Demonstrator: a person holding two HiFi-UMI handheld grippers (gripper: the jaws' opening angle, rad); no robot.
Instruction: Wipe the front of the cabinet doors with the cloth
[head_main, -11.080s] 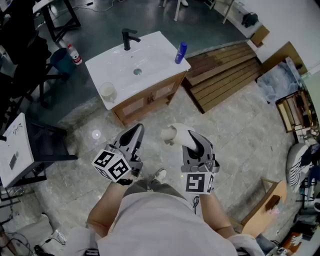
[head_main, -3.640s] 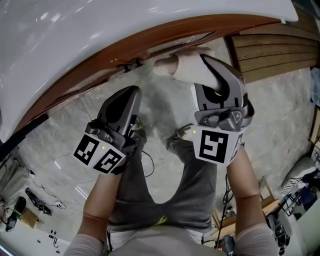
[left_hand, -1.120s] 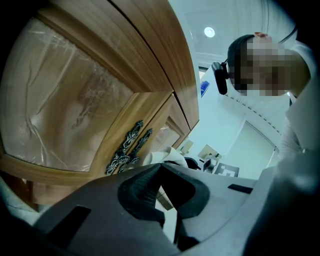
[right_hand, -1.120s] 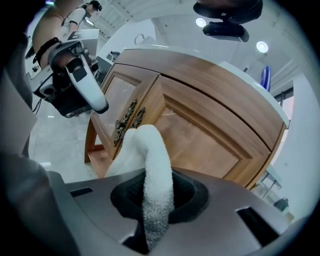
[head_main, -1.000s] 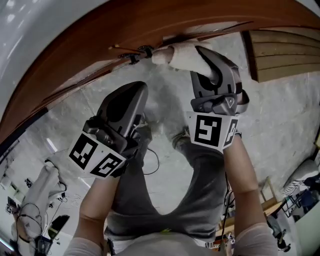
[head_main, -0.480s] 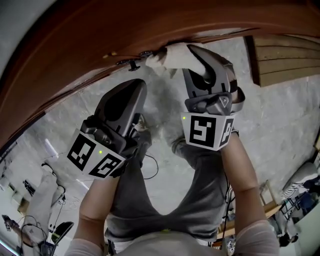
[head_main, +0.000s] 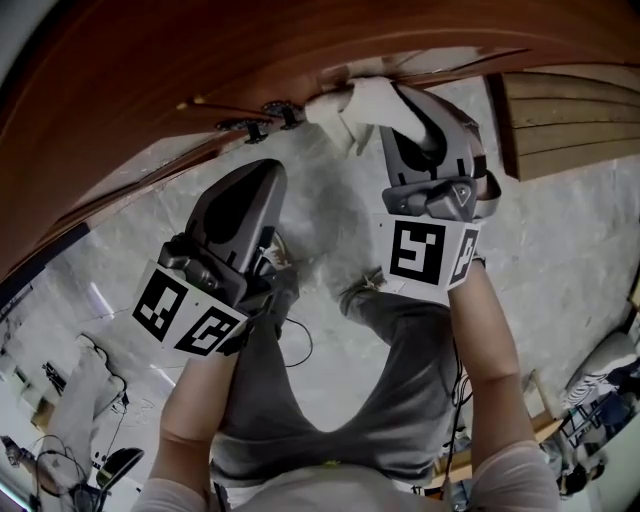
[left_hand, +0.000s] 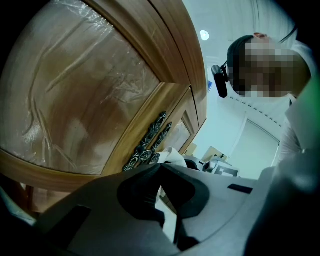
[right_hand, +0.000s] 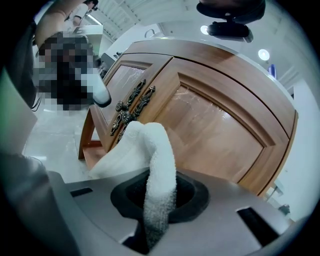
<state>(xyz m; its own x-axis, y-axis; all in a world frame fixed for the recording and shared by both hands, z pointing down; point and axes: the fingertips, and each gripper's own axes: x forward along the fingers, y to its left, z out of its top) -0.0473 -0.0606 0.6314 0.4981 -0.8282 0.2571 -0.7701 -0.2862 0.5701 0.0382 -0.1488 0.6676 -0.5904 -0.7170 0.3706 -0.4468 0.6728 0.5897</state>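
Note:
The white cloth (head_main: 368, 102) is pinched in my right gripper (head_main: 405, 105), which is shut on it and presses it against the wooden cabinet door (head_main: 300, 50), just right of the dark ornate handles (head_main: 265, 115). In the right gripper view the cloth (right_hand: 150, 150) folds up out of the jaws in front of the right door panel (right_hand: 215, 125), beside the handles (right_hand: 131, 107). My left gripper (head_main: 262, 175) hangs below the handles, shut and empty. Its own view shows the left door's film-covered panel (left_hand: 75, 90), the handles (left_hand: 150, 145) and the closed jaw tips (left_hand: 160, 167).
A pale stone floor (head_main: 330, 200) lies under the cabinet. Wooden slats (head_main: 570, 120) lie on the floor to the right. The person's legs (head_main: 330, 400) are below both grippers. Cables and clutter (head_main: 60, 440) sit at the lower left.
My right gripper has slid the cloth to the right along the door, away from the handles. The left gripper has barely moved.

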